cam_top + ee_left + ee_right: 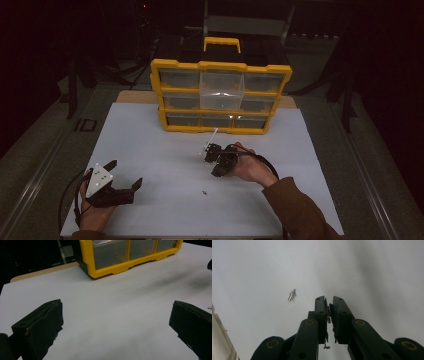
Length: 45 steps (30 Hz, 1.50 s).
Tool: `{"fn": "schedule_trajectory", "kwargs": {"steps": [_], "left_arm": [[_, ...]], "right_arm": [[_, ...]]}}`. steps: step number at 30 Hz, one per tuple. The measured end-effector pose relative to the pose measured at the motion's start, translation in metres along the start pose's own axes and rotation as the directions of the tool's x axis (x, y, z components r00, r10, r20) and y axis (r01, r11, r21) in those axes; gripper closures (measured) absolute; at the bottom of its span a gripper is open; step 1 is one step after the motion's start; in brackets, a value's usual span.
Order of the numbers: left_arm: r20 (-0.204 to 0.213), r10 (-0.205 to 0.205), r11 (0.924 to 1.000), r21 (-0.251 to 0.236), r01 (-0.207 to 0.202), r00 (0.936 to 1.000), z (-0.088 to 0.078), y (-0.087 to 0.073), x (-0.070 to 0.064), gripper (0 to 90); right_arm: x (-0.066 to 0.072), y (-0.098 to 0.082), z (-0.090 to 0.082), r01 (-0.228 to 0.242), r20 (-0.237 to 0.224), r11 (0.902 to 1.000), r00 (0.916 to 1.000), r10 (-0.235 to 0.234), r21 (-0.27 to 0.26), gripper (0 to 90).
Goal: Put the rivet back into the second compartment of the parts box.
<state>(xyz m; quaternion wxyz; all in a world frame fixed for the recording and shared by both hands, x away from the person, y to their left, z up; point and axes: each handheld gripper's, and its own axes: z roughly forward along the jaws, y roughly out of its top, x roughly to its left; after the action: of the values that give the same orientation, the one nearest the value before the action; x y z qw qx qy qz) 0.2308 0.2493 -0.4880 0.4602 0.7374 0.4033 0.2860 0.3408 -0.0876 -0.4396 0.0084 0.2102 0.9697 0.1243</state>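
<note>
Table (150, 150) has a white top. Yellow drawer organizer (220, 95) sits at the far edge, centre; its middle clear drawer (221, 90) is pulled out toward the near side.

Left claw (125, 175), near left, rests on the table with jaws wide apart and nothing between them. The left gripper view confirms bare white surface between the jaws.

Right claw (210, 150), centre-right, is nearly closed. In the right gripper view its pads pinch a small metal piece (328, 319); can't tell exactly what it is.

One small screw (291, 295) lies loose on the table, just beside the right claw and clear of it. High view shows it as a dark speck (204, 192) near centre.
</note>
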Motion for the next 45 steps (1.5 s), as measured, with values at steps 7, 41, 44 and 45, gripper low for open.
{"fn": "schedule_trajectory", "kwargs": {"steps": [7,41,44,45], "left_arm": [[0.001,0.001,1.0,0.001,-0.001,1.0,0.0,0.0,0.0,0.0],[0.002,0.0,1.0,-0.002,0.0,1.0,0.0,0.0,0.0,0.0],[0.002,-0.001,1.0,-0.002,0.001,1.0,0.0,0.0,0.0,0.0],[0.002,0.0,1.0,-0.002,0.0,1.0,0.0,0.0,0.0,0.0]], "right_arm": [[-0.004,0.0,-0.012,0.001,-0.005,1.0,1.0,-0.002,-0.01,82.6],[-0.025,0.011,-0.069,0.012,0.001,0.9942,0.9999,-0.012,-0.107,82.5],[-0.027,0.012,-0.074,0.013,0.005,0.9933,0.9999,-0.013,-0.115,82.5],[-0.027,0.013,-0.076,0.014,0.009,0.9926,0.9999,-0.013,-0.121,82.5]]}}
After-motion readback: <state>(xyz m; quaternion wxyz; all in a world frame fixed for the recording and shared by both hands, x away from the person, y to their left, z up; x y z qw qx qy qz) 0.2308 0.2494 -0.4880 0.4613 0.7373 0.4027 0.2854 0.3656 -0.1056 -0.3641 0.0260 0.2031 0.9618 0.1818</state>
